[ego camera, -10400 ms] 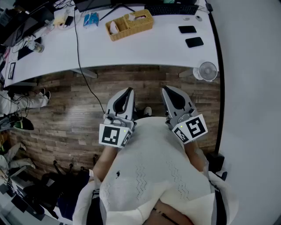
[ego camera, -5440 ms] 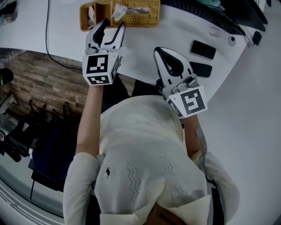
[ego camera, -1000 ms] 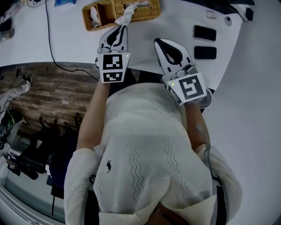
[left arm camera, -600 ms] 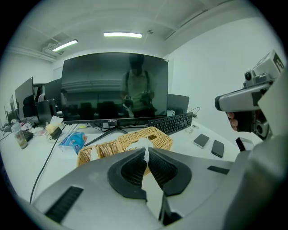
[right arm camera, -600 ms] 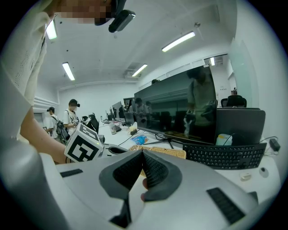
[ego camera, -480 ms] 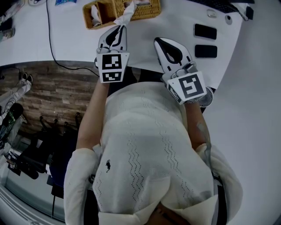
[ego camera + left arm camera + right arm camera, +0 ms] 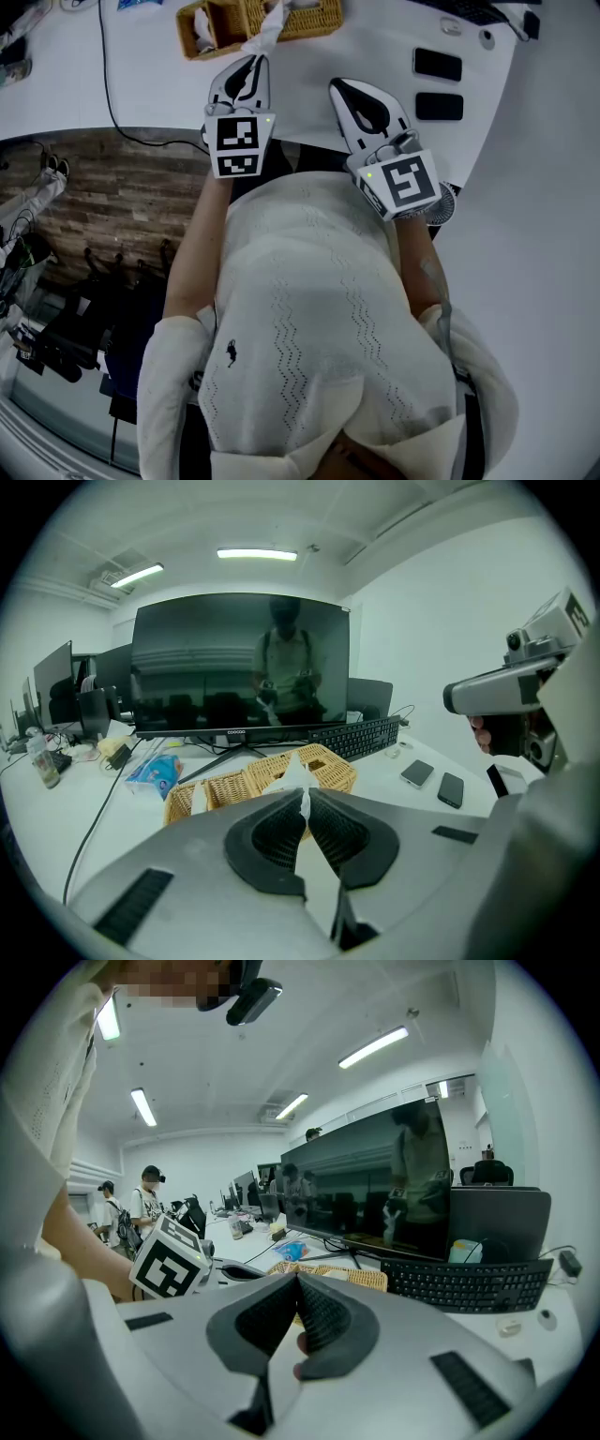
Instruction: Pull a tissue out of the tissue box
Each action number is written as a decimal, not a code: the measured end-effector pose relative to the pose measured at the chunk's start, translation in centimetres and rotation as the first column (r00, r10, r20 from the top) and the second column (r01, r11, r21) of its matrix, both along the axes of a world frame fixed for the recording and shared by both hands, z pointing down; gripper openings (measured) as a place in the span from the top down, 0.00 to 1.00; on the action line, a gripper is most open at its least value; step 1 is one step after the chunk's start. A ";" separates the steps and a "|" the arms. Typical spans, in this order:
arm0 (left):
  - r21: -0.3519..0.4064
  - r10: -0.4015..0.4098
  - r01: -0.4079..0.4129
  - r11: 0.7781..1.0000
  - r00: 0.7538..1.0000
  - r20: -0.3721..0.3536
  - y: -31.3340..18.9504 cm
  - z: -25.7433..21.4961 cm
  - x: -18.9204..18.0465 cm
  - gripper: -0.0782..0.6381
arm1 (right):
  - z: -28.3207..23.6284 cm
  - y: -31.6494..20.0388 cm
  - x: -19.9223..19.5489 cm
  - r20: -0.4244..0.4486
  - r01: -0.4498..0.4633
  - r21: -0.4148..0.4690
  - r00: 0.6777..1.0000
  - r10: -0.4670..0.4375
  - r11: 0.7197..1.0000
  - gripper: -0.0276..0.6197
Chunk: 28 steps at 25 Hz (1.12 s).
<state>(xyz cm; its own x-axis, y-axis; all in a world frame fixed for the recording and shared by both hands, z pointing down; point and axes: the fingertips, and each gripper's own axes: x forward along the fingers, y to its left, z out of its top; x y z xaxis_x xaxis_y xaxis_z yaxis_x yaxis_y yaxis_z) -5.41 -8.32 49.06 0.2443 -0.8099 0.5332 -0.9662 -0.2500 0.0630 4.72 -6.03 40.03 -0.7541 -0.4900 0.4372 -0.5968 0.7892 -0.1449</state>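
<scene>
A wicker tissue box [image 7: 292, 13] stands at the far side of the white desk [image 7: 141, 84]. A white tissue [image 7: 265, 31] stretches from its slot down to my left gripper [image 7: 257, 58], which is shut on the tissue's lower end. In the left gripper view the tissue [image 7: 295, 778] rises out of the closed left gripper [image 7: 303, 794], with the wicker box [image 7: 326, 764] just behind. My right gripper [image 7: 337, 86] hovers over the desk to the right of the box, shut on nothing. In its own view the right gripper [image 7: 294, 1277] shows its jaws together.
An open wicker basket [image 7: 208, 25] adjoins the box on the left. Two dark phones [image 7: 437, 67] [image 7: 437, 109] lie at the right. A black cable [image 7: 108, 75] crosses the desk's left part. A monitor [image 7: 239, 663] and keyboard [image 7: 361, 735] stand behind. A small fan [image 7: 442, 208] sits below the desk edge.
Over ten seconds the person came up to the desk and the left gripper closed on the tissue. In the last second it holds the tissue stretched, almost still.
</scene>
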 end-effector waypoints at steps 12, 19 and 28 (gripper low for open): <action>0.000 0.001 -0.001 1.000 1.000 -0.003 1.0 -0.1 -0.2 0.86 | -0.1 0.2 -0.1 -0.005 0.000 0.004 1.000 0.000 1.000 0.96; -0.004 0.007 -0.007 1.000 1.000 -0.008 1.9 -0.3 -0.4 0.86 | 0.2 0.4 -0.3 -0.018 -0.004 -0.002 1.000 0.004 1.000 0.96; -0.007 0.014 -0.014 1.000 1.000 0.002 3.1 -0.7 -0.7 0.86 | -0.2 0.6 -0.7 -0.006 0.000 0.012 1.000 0.000 1.000 0.96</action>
<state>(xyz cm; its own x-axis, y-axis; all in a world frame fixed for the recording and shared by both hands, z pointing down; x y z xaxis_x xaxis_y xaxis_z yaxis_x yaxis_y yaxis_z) -6.06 -5.21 48.40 0.2542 -0.8026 0.5396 -0.9628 -0.2629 0.0625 4.04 -5.41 39.86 -0.7513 -0.4956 0.4358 -0.5978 0.7908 -0.1312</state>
